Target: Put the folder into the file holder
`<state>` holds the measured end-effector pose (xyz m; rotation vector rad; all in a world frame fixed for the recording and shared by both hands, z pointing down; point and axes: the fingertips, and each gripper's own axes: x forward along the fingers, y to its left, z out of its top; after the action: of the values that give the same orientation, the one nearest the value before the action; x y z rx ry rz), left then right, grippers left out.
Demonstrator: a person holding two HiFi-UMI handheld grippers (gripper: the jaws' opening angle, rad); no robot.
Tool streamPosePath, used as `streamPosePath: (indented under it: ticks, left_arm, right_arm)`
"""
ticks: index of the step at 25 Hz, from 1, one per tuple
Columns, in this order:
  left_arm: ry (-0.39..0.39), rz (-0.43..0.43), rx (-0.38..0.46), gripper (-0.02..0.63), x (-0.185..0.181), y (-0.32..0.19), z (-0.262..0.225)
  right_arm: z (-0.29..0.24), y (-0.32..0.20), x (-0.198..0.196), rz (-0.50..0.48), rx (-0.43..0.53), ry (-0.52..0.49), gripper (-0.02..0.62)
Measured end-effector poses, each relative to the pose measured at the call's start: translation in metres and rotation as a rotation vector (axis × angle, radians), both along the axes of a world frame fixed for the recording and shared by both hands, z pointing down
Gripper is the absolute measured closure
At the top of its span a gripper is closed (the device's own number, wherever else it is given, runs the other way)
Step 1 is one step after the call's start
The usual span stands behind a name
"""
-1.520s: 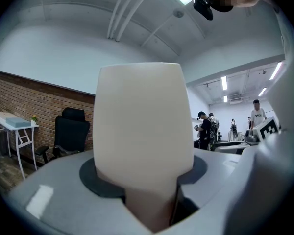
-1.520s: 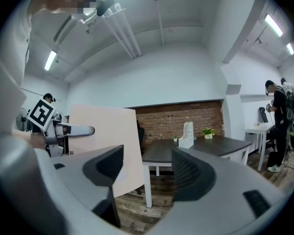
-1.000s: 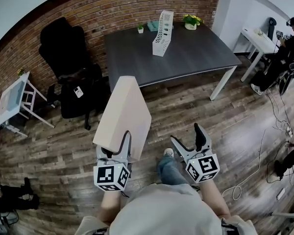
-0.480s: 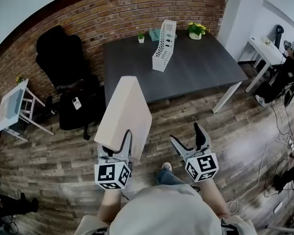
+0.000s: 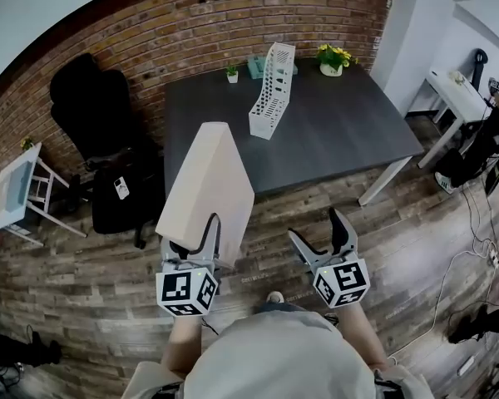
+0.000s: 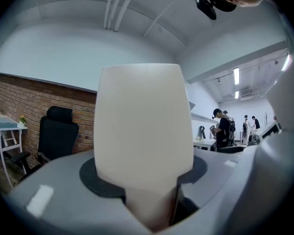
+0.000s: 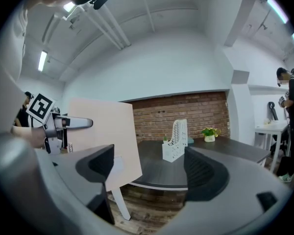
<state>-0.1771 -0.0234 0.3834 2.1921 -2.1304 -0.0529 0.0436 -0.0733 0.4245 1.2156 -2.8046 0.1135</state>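
My left gripper is shut on a thick cream folder, held upright with its spine pointing away from me. In the left gripper view the folder fills the middle between the jaws. My right gripper stands open and holds nothing. A white perforated file holder stands on the dark grey table ahead, well beyond both grippers. The right gripper view shows the file holder on the table, with the folder and the left gripper at the left.
A black office chair stands left of the table by the brick wall. Two small potted plants sit at the table's far edge. A small white side table is at far left, a white desk at right. Cables lie on the wooden floor.
The table and file holder have come a little nearer and shifted left in the head view as I step forward. Both grippers keep their pose.
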Motion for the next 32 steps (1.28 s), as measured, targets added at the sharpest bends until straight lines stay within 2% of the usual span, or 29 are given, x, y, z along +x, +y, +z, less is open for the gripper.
streamPosePath:
  ticks: [12,24,32]
  left_arm:
    - [-0.008,-0.045,0.047,0.334,0.007,-0.102,-0.025]
    - [-0.012,-0.017,0.108,0.333,0.001,-0.201,-0.067]
    - [-0.021,0.038,0.133,0.333,0.002,-0.277,-0.076]
  right_arm:
    - [0.010,-0.080,0.018,-0.022,-0.011,-0.003,0.172]
    - [0.035,-0.122,0.031,0.022,-0.080,0.013,0.172]
    - [0.036,-0.184,0.026,0.059,-0.078,0.005,0.172]
